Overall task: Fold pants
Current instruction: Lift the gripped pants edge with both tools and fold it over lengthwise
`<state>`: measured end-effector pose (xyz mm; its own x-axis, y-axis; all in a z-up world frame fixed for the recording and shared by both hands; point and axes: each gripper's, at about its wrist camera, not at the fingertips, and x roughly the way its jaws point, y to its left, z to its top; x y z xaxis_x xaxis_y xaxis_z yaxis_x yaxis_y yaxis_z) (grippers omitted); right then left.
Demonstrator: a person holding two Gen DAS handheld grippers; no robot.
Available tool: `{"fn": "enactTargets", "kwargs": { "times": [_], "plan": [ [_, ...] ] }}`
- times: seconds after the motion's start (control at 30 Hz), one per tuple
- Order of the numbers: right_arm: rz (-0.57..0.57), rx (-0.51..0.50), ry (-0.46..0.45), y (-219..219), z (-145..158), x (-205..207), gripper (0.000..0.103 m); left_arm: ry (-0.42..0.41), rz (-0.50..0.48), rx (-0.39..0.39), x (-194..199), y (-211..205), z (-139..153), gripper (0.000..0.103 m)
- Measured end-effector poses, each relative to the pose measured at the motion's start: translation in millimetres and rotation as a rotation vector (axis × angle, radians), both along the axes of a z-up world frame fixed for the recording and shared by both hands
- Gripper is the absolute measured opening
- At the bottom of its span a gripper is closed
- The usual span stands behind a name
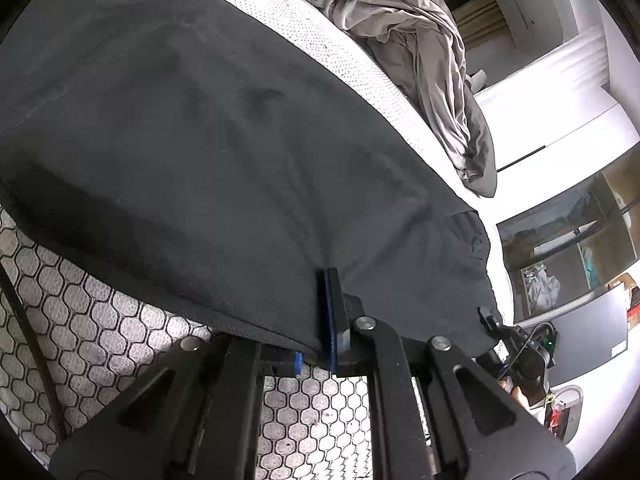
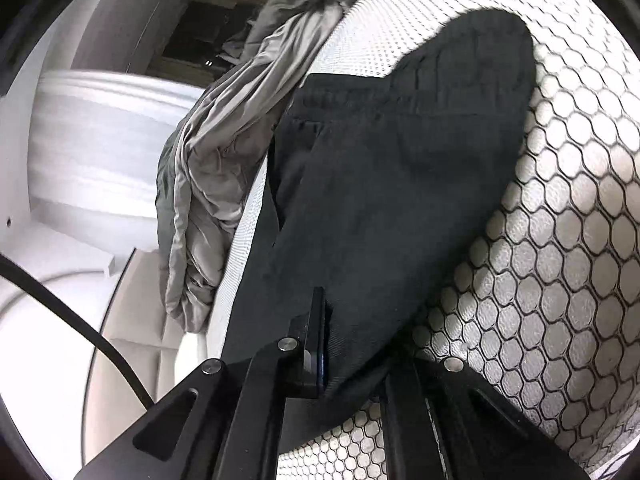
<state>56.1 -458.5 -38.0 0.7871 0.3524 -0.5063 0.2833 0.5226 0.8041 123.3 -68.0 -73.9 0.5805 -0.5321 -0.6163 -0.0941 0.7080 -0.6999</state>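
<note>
**Both tools clamped on dark pants over the mattress**

The dark pants lie across a mattress with a hexagon-quilted cover. The left tool is closed on a pinch of fabric near the pants' near edge. The right tool is closed on the fabric's edge too. A crumpled grey blanket lies beside the pants.

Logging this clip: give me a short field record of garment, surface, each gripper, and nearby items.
garment: dark pants, spread flat, waistband visible in the right wrist view
surface: mattress with hexagon-pattern cover
left gripper: shut on the pants' edge
right gripper: shut on the pants' fabric
nearby: crumpled grey bedding beyond the pants
fold stage: cannot tell
</note>
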Motion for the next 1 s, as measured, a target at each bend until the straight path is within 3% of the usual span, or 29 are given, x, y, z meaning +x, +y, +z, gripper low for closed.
{"fn": "enactTargets", "kwargs": {
  "times": [0.1,0.17,0.37,0.5,0.6,0.7,0.83,0.87,0.9,1.0],
  "plan": [
    [-0.081,-0.012,-0.030,-22.3,10.1,-7.5,0.004,0.001,-0.006,-0.017,-0.4,1.7,-1.1,0.009],
    [-0.191,-0.007,0.004,-44.0,8.1,-19.1,0.004,0.000,-0.008,-0.018,-0.1,1.4,-1.5,0.009],
    [-0.193,0.088,-0.013,-64.3,-0.6,-29.1,0.008,0.005,0.001,-0.022,0.9,-0.6,-2.1,0.008],
    [-0.097,0.189,-0.019,-49.5,-5.5,-24.7,0.030,0.008,0.005,-0.019,0.5,1.4,-2.1,0.008],
    [0.036,0.155,-0.026,-10.2,2.4,-16.9,0.041,0.009,0.011,-0.014,-0.5,2.1,-2.3,0.008],
    [0.124,0.101,-0.016,28.7,0.9,-5.1,0.043,0.008,0.015,-0.005,-2.0,2.0,-1.8,0.008],
    [0.132,0.019,0.002,49.8,-1.3,29.8,0.042,0.002,0.019,-0.005,-3.1,2.1,-2.0,0.008],
    [0.121,-0.003,0.000,49.7,-1.6,34.9,0.035,0.000,0.021,-0.005,-3.5,2.0,-2.2,0.008],
    [0.100,-0.041,0.009,46.8,-2.3,37.0,0.019,-0.003,0.022,-0.003,-4.0,1.7,-2.0,0.008],
    [-0.043,-0.067,0.029,19.8,-1.9,39.6,0.010,-0.003,0.017,-0.007,-4.7,2.9,-1.9,0.009]
  ]
}}
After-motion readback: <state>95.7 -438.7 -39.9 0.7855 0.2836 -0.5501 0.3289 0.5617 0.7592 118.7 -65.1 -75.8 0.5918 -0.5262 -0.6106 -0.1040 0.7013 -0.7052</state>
